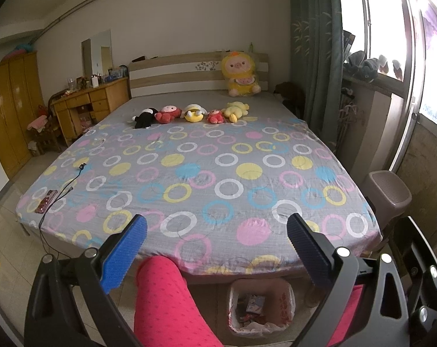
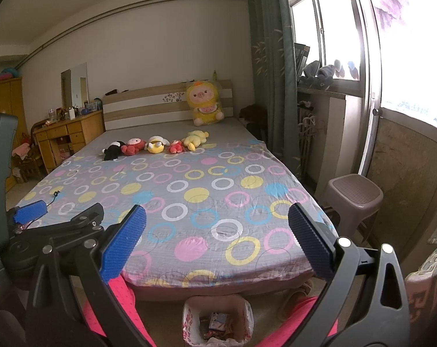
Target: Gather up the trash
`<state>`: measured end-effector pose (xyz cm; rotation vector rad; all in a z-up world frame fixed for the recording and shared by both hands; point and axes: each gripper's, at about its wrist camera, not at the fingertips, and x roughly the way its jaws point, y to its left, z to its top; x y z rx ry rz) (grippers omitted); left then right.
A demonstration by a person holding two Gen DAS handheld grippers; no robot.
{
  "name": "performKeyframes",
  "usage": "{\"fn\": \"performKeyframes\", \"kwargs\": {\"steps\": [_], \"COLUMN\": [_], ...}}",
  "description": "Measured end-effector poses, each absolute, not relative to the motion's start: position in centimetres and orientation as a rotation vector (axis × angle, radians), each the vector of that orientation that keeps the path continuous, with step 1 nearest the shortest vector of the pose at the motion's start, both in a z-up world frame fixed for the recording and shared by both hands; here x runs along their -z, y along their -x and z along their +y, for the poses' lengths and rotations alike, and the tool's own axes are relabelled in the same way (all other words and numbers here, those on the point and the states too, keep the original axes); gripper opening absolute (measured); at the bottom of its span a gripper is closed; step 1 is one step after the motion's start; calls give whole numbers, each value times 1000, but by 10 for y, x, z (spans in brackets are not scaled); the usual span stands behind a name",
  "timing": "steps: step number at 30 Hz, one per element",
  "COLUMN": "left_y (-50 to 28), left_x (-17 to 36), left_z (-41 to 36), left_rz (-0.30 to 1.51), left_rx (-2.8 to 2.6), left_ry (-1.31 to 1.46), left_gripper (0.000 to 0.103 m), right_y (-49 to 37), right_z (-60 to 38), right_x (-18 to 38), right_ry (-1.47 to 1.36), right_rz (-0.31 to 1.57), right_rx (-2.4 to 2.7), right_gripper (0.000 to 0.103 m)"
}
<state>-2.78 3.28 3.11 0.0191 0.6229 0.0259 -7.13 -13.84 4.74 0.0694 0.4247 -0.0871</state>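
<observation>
Trash bin point(image 1: 261, 306) (bag-lined) sits below both wide-open, empty grippers point(image 1: 217, 248) point(image 2: 217, 245).

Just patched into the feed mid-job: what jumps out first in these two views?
The bed fills both views, its grey sheet covered in coloured rings, with a row of small plush toys across it and a big yellow pig plush against the headboard. On the floor at its foot sits a lined trash bin already holding litter. Left gripper and right gripper hang open, empty.
</observation>
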Motion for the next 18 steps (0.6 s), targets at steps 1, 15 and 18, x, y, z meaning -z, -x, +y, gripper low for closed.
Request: {"fn": "performKeyframes", "kwargs": {"steps": [1,15,18], "left_y": [28,30,29], "left_x": [-32,-31,-29], "left_z": [34,39,40], "left_rz": [622,624,630], "left_rx": [-25,-26,-26], "left_ry": [-18,-27,-27], "left_gripper": [95,95,95], "right_y": [72,72,72], "right_z": [-138,-138,-138], "right_x": [-47,-46,-46], "right_ry": [-72,-70,-70], "right_rz": [425,425,426], "right_rx": [86,88,87], "right_gripper": [96,96,96]}}
